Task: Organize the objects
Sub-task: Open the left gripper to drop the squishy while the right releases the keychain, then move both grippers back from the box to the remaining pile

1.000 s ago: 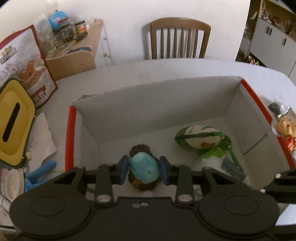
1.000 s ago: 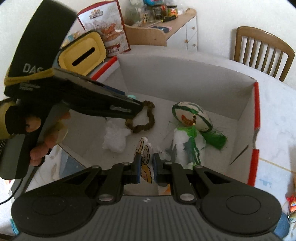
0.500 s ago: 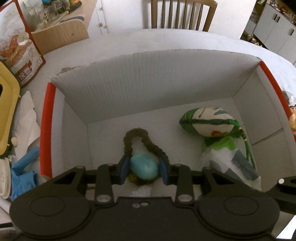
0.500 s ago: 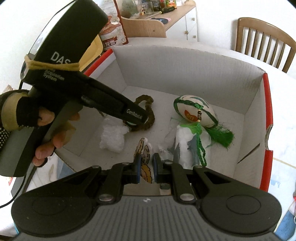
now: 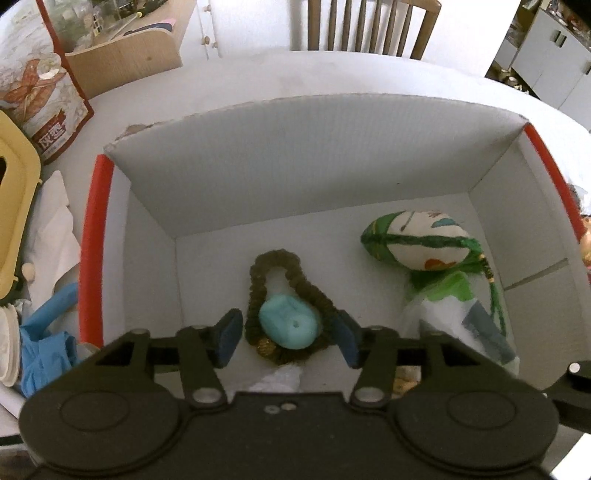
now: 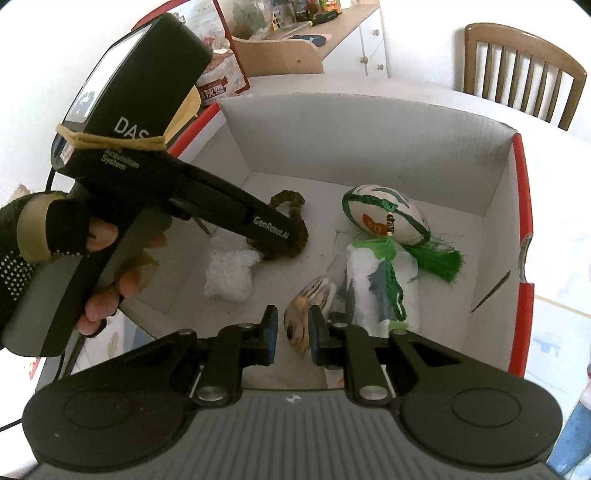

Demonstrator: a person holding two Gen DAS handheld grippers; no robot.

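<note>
A white cardboard box with red rims [image 5: 95, 236] [image 6: 521, 221] stands on the table. My left gripper [image 5: 288, 338] is open low inside it; a turquoise block [image 5: 290, 326] lies free between its fingers, on a brown scrunchie [image 5: 275, 262] [image 6: 291, 236]. My right gripper [image 6: 290, 330] is shut on a striped tan shell-like piece [image 6: 303, 317] over the box's near edge. The left gripper's body [image 6: 155, 184] crosses the right wrist view and hides the block there.
In the box lie a painted egg in green cord [image 5: 413, 240] [image 6: 384, 218], a white-green wrapped bundle [image 6: 376, 291] and a white wad [image 6: 231, 273]. Left of the box are a yellow lid [image 5: 14, 221], blue glove [image 5: 44, 339] and snack bag [image 5: 40, 85]. A chair [image 5: 369, 26] stands behind.
My left gripper went down into the box, opened and let go of the turquoise block, which now rests on the scrunchie. The right gripper moved slightly forward, still holding its piece.
</note>
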